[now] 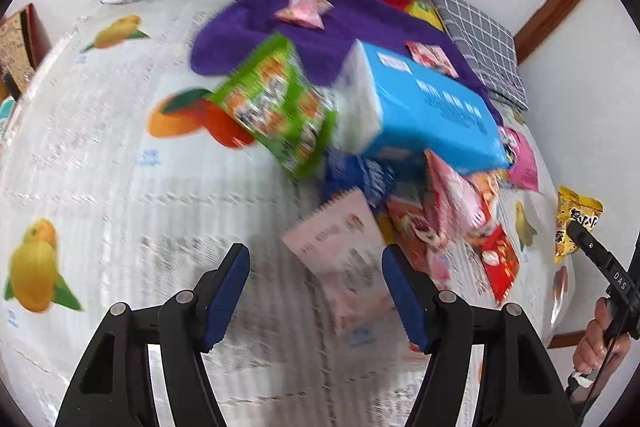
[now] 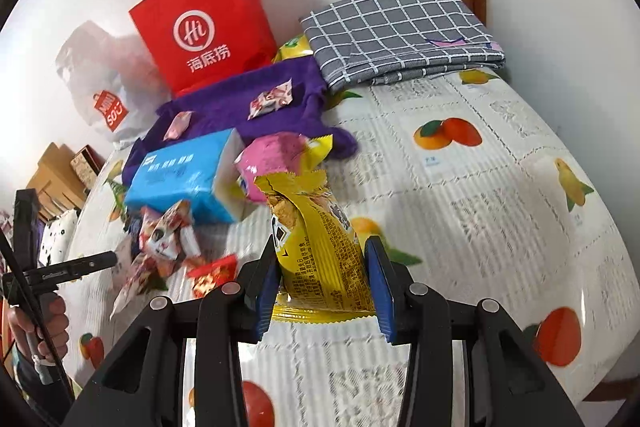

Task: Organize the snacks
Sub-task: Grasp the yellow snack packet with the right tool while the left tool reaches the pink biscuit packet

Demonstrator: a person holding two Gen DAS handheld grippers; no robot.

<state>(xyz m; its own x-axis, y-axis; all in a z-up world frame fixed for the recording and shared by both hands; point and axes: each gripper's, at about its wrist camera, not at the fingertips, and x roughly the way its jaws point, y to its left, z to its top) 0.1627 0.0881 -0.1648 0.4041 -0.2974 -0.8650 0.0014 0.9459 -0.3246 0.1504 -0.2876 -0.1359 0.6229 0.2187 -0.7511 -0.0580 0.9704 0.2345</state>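
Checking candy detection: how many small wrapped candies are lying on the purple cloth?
2. One candy lies near the purple cloth middle, in front of the red paper bag. The other candy lies toward the cloth's left edge, behind the blue tissue pack, which may hide more.

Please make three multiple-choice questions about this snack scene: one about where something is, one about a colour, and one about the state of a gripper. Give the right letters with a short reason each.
1. Where do the small pink wrapped sweets lie?
A. on the purple cloth
B. on the grey checked cloth
C. inside the red paper bag

2. What colour is the tissue box?
A. green
B. light blue
C. orange

3. What is the right gripper doing?
A. open over bare table
B. closed on a yellow snack packet
C. closed on the tissue box

Answers: 1 A, both sweets rest on the purple fabric. 2 B, its faces are light blue. 3 B, both blue pads press the yellow packet's sides.
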